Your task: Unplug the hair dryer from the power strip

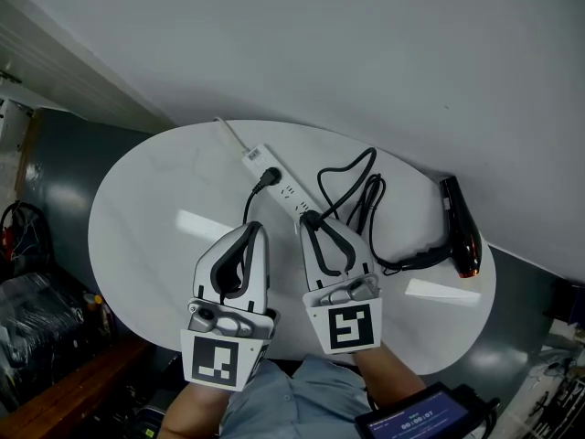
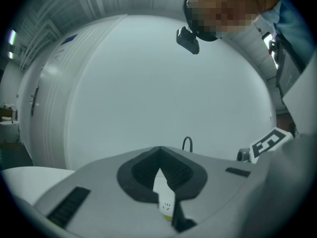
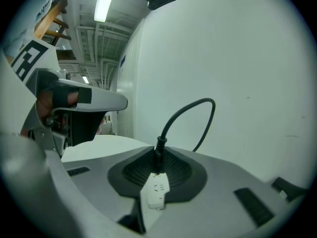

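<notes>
A white power strip (image 1: 288, 190) lies slantwise on the white oval table (image 1: 146, 236). The black hair dryer (image 1: 460, 222) rests at the table's right edge, and its cord (image 1: 352, 167) loops back to a black plug (image 1: 311, 216) at the strip's near end. My right gripper (image 1: 315, 219) is shut on that plug (image 3: 157, 155), with the strip (image 3: 155, 190) showing just under its jaws. Whether the plug is seated in the socket I cannot tell. To the left, my left gripper (image 1: 254, 230) hovers over the table with its tips together (image 2: 159, 171) and nothing seen between them; the strip (image 2: 166, 202) shows below.
A second black plug (image 1: 270, 177) sits in the strip's far half, and its cord runs down under my left gripper. The strip's white lead (image 1: 228, 135) runs off the table's far edge. A white wall stands close behind. Dark clutter (image 1: 27, 273) lies at the left.
</notes>
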